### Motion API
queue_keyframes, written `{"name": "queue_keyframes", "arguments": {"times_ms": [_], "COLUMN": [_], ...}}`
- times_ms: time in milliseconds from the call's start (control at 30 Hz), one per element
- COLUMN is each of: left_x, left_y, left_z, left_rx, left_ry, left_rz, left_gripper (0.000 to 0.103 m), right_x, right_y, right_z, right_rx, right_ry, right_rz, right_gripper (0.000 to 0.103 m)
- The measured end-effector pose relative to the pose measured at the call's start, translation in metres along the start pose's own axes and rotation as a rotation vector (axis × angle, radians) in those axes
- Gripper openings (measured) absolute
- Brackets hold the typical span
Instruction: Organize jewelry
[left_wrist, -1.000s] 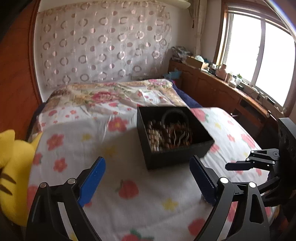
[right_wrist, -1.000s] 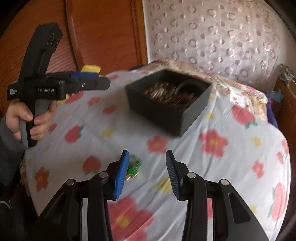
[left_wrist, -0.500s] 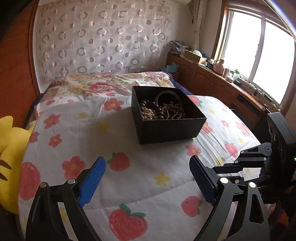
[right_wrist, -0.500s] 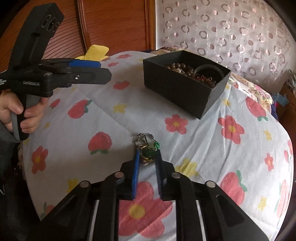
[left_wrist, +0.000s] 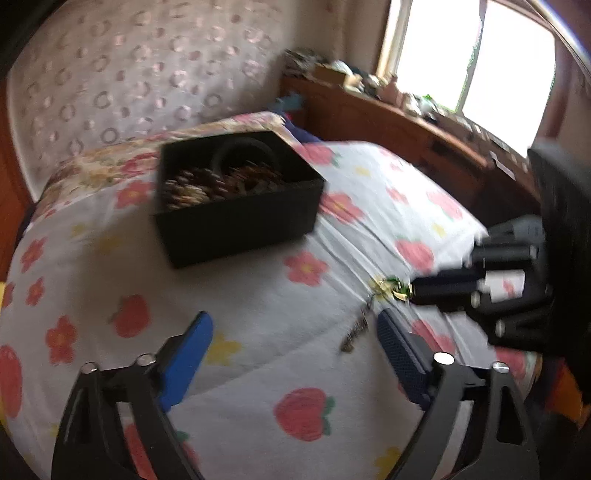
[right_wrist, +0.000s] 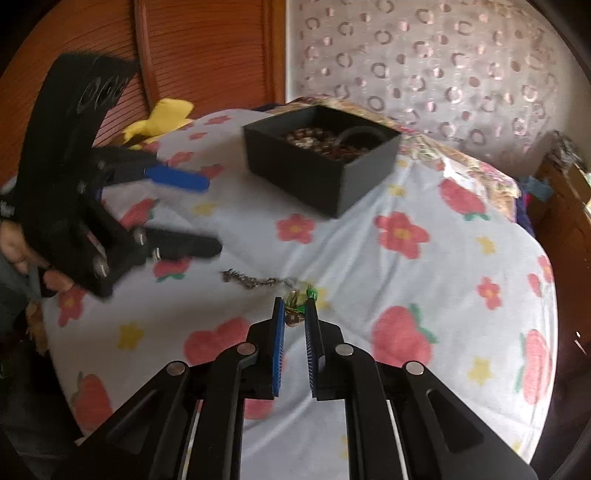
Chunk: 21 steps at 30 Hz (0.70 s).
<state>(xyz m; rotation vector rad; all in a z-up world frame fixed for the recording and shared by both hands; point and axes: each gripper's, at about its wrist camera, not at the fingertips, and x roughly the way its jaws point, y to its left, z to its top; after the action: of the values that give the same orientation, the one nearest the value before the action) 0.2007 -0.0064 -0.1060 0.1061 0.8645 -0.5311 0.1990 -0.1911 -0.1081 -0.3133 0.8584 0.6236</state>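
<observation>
A black open box (left_wrist: 236, 206) full of beaded jewelry stands on the flowered bedspread; it also shows in the right wrist view (right_wrist: 321, 158). My right gripper (right_wrist: 295, 314) is shut on a gold and green pendant (right_wrist: 295, 310), whose chain (right_wrist: 255, 281) trails left over the cloth. In the left wrist view the pendant (left_wrist: 393, 288) sits at the right gripper's tips and the chain (left_wrist: 356, 328) hangs toward my left gripper (left_wrist: 291, 339). The left gripper is open and empty, its right finger close beside the chain's end.
A yellow plush toy (right_wrist: 162, 118) lies at the bed's far left by the wooden headboard. A wooden sideboard (left_wrist: 406, 133) with clutter runs under the window on the right. The bedspread (right_wrist: 443, 288) drops off at its edges.
My right gripper has lifted the pendant, drawing its chain out to the left. My left gripper has swung right toward the chain, open throughout.
</observation>
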Motion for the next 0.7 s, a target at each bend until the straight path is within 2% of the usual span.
{"name": "queue_keyframes", "arguments": {"times_ms": [33, 133, 267, 333, 367, 467, 500, 633, 700], "left_x": [0.004, 0.011, 0.022, 0.030, 0.031, 0.033, 0.034, 0.030, 0.019], "left_y": [-0.005, -0.017, -0.033, -0.041, -0.045, -0.051, -0.052, -0.052, -0.050], "left_z": [0.000, 0.001, 0.006, 0.007, 0.007, 0.008, 0.008, 0.011, 0.017], "left_rx": [0.019, 0.047, 0.093, 0.121, 0.141, 0.176, 0.180, 0.185, 0.166], "left_ry": [0.015, 0.040, 0.066, 0.085, 0.082, 0.093, 0.101, 0.098, 0.060], "left_rz": [-0.005, -0.041, -0.068, -0.069, -0.052, -0.031, -0.049, -0.077, -0.090], "left_gripper": [0.069, 0.056, 0.051, 0.038, 0.036, 0.017, 0.003, 0.003, 0.002], "right_x": [-0.002, -0.008, -0.016, -0.020, -0.020, -0.022, -0.022, -0.018, -0.015], "right_y": [-0.003, -0.012, -0.027, -0.035, -0.038, -0.044, -0.044, -0.042, -0.037], "right_z": [-0.001, -0.003, -0.011, -0.015, -0.017, -0.023, -0.024, -0.028, -0.029], "right_rx": [0.008, 0.031, 0.068, 0.093, 0.103, 0.125, 0.128, 0.142, 0.136], "right_ry": [-0.005, -0.020, -0.032, -0.036, -0.037, -0.041, -0.041, -0.044, -0.040], "right_rz": [0.000, -0.014, -0.030, -0.039, -0.042, -0.047, -0.046, -0.023, -0.008], "right_gripper": [0.014, 0.032, 0.033, 0.033, 0.033, 0.033, 0.033, 0.033, 0.033]}}
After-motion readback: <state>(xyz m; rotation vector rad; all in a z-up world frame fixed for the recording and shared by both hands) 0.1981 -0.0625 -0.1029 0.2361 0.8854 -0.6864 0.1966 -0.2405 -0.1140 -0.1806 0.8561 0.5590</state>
